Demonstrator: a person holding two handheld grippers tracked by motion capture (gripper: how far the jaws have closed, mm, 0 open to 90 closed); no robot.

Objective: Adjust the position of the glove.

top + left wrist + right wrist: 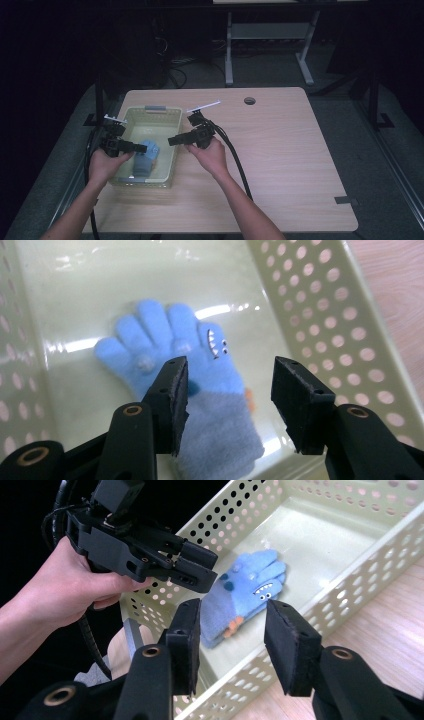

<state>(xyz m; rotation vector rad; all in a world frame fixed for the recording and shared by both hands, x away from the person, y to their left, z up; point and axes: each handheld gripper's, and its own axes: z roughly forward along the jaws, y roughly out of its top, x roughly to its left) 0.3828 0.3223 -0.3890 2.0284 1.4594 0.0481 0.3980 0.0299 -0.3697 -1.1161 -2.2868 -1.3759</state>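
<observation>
Jaws: both pairs are held apart with nothing pressed between the pads; the glove is released and lies free.
High view: a pale perforated plastic basket (150,146) is set on the light wooden table (280,160); the left gripper (131,146) is reached over the basket's near-left rim, the right gripper (174,140) is hovered over its right wall, both aimed inward, judged so that the contents are kept within reach.
Left gripper view: a blue knitted glove with a monster face and a paler fleecy cuff (200,385) is seen flat on the basket floor, below the spread jaws, untouched.
Right gripper view: the same glove (245,592) is framed beyond the open jaws, with the other gripper above its cuff.
</observation>
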